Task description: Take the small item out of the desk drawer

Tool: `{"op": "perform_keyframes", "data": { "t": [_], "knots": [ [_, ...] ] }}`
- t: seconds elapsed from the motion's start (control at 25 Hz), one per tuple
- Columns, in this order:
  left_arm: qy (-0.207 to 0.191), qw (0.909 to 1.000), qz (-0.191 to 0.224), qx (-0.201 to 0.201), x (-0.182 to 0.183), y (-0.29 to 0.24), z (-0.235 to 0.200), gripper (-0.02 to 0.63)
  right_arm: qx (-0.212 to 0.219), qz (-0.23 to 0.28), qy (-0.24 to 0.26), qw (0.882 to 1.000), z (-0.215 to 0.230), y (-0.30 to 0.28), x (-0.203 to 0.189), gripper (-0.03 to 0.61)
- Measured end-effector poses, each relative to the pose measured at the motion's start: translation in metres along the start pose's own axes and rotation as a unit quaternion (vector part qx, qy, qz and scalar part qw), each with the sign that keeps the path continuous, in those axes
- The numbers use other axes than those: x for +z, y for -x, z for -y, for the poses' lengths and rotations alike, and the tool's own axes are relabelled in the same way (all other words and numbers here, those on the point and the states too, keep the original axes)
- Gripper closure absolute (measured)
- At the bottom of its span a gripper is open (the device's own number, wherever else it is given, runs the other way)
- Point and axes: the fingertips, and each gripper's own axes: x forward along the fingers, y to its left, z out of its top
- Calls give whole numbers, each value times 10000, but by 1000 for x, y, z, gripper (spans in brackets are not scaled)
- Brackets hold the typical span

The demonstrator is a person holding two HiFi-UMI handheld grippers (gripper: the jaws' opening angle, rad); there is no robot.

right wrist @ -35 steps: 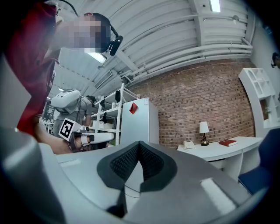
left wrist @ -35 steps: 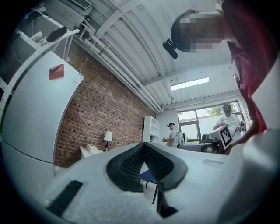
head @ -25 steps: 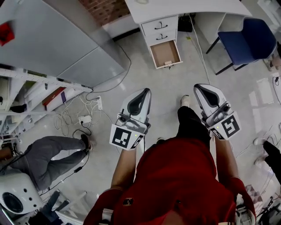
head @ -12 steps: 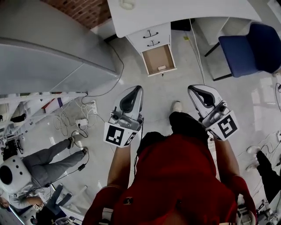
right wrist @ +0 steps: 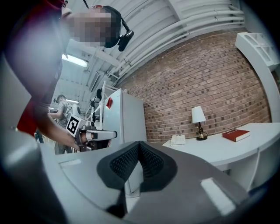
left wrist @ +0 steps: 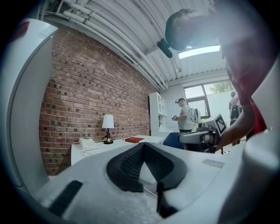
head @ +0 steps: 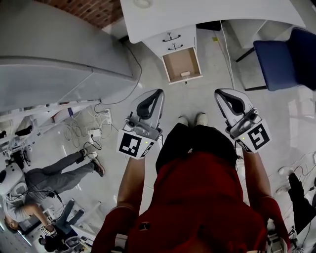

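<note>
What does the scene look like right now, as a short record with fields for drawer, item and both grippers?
drawer: bottom desk drawer pulled open; upper drawers closed
item: small pale item lying near drawer's front edge
left gripper: fingers together, empty, short of drawer
right gripper: fingers together, empty, short of drawer

Desk drawer [head: 178,60]: lowest of three in the white desk [head: 237,12] ahead of me, pulled open, brown floor exposed. Small item [head: 185,74]: pale, lying inside, close to the front wall, right of centre.
</note>
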Motion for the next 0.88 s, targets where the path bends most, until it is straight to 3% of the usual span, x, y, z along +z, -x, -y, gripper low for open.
{"op": "perform_keyframes", "data": {
  "t": [0.28, 0.88],
  "knots": [
    [98, 9996, -153, -220, -40, -28, -17, 612, -246, -120, -24, 9996, 25, -11, -23, 566],
    [98, 9949, -745, -678, -197, -94, -73, 612, -527, -315, -115, 9980, 86, -54, -132, 566]
  ]
}}
